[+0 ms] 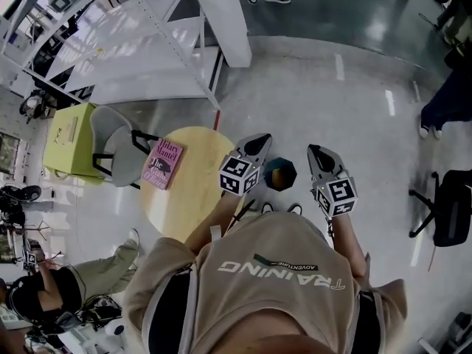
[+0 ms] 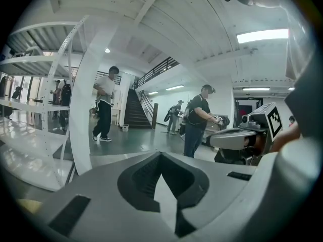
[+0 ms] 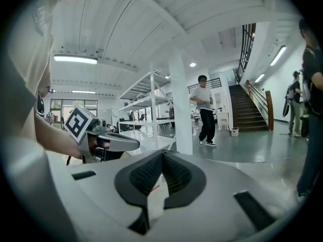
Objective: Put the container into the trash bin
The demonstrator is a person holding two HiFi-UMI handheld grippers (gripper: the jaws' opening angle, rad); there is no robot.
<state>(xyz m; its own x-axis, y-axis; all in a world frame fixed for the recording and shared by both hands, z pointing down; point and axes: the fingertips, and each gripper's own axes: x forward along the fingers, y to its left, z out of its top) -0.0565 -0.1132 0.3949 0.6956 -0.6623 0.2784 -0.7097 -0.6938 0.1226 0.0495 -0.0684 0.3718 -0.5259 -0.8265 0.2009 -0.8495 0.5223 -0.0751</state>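
Note:
A dark octagonal trash bin point(image 1: 280, 174) stands on the floor beyond the table's right edge, and something teal and orange shows inside it. Whether that is the container I cannot tell. My left gripper point(image 1: 262, 140) is held up just left of the bin and my right gripper point(image 1: 315, 151) just right of it, both above it and pointing forward. In the left gripper view the left gripper point(image 2: 160, 155) has its jaws meeting at the tip with nothing between them. The right gripper point(image 3: 162, 154) looks the same. Each gripper view shows the other gripper point(image 2: 237, 137) point(image 3: 113, 141) level beside it.
A round yellow table point(image 1: 193, 198) with a pink book point(image 1: 163, 163) is on the left, a grey chair point(image 1: 118, 144) and a yellow-green cabinet point(image 1: 68, 139) beyond it. A white pillar point(image 1: 221, 21) and shelving point(image 1: 133, 43) stand ahead. People walk in the hall point(image 2: 105, 105).

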